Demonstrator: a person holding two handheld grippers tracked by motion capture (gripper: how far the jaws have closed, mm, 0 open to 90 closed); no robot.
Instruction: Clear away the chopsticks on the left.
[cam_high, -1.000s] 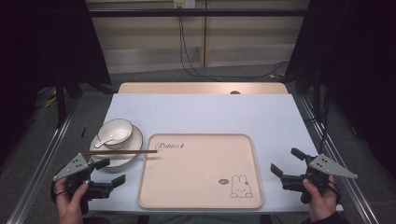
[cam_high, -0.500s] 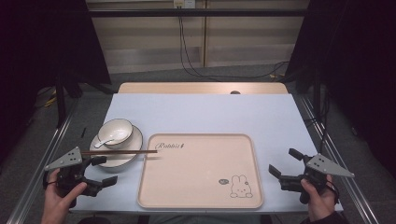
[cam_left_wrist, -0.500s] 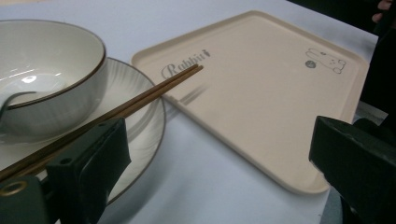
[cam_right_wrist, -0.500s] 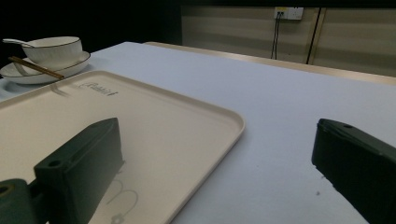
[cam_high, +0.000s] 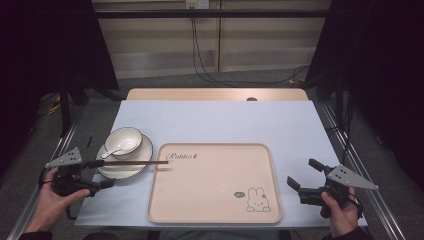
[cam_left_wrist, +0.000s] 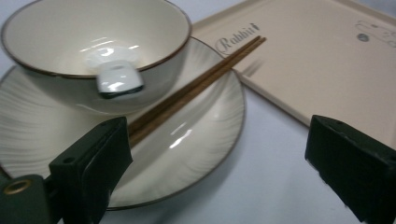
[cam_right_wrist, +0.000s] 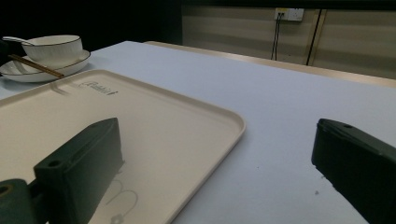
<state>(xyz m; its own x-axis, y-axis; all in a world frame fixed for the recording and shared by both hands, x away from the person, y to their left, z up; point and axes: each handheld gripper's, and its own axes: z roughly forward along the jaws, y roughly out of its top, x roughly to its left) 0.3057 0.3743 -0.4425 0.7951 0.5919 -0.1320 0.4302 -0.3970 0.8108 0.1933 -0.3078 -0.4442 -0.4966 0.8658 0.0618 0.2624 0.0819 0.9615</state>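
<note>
A cream bowl (cam_high: 125, 139) with a white spoon (cam_high: 111, 152) in it stands on a ribbed plate (cam_high: 141, 159) at the table's left. Brown chopsticks (cam_high: 132, 162) lie across the plate's near side, their tips over the edge of the beige rabbit tray (cam_high: 215, 185). My left gripper (cam_high: 102, 173) is open, low at the plate's near left rim. In the left gripper view the jaws (cam_left_wrist: 219, 172) stand wide, with the chopsticks (cam_left_wrist: 196, 84) running in by the left jaw and the bowl (cam_left_wrist: 93, 42) close ahead. My right gripper (cam_high: 303, 173) is open beside the tray's right edge and holds nothing.
The pale blue table (cam_high: 225, 120) has bare room behind the tray. A wooden strip (cam_high: 215, 94) runs along its far edge. Metal rails flank both sides. In the right gripper view the tray (cam_right_wrist: 140, 121) lies ahead on the left, with the bowl (cam_right_wrist: 58, 46) far off.
My left gripper has slid left and a little forward, from the table's front edge to the plate's near left rim. The right gripper has barely moved.
</note>
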